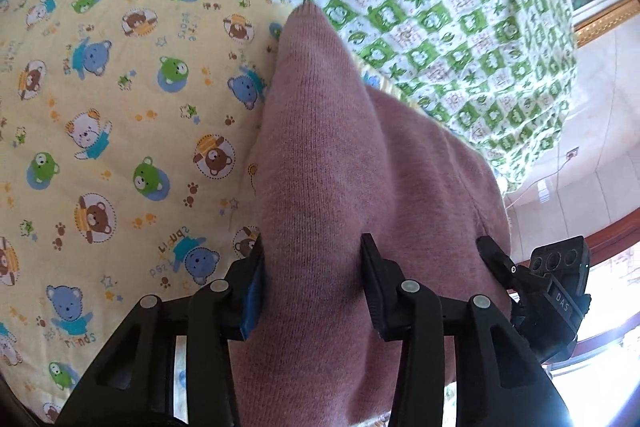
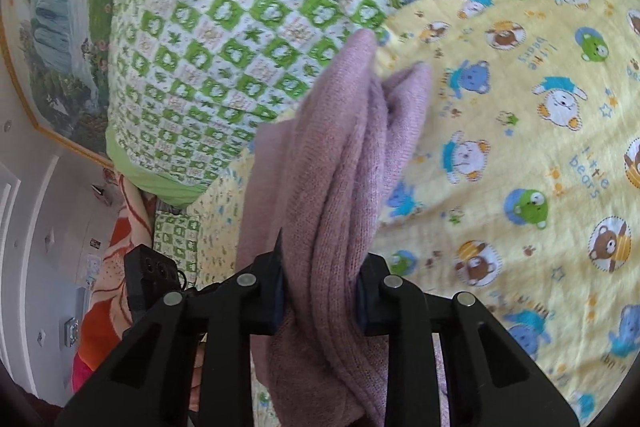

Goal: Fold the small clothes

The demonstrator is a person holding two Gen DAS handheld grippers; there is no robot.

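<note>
The pink knit garment (image 1: 320, 155) is up off the bed, bunched between both tools and hanging over the yellow bear-print sheet (image 1: 120, 107). The left gripper (image 1: 312, 287) has its jaws clamped on a thick roll of the knit, and the right gripper (image 2: 320, 291) has its jaws pinched on several stacked layers of the same garment (image 2: 340, 187). What kind of garment it is cannot be told: the lower part runs out of the bottom of both views, and the folds hide any neckline or hem. Only one tapered end pokes forward, possibly a sleeve or leg. In the right wrist view a second flap sticks up beside it, slightly blurred.

Just behind the garment lies a green-and-white checked quilt (image 1: 420, 7), heaped up on the far side of the sheet (image 2: 520, 107) and close to the knit's tip. In the left wrist view the other tool's black body shows at the right, by the garment's edge. Past the quilt (image 2: 208, 47), a framed landscape picture (image 2: 60, 47) on the wall and an orange patterned cloth (image 2: 116, 267) sit at the bed's edge. The sheet spreads wide and flat on the side away from the quilt.
</note>
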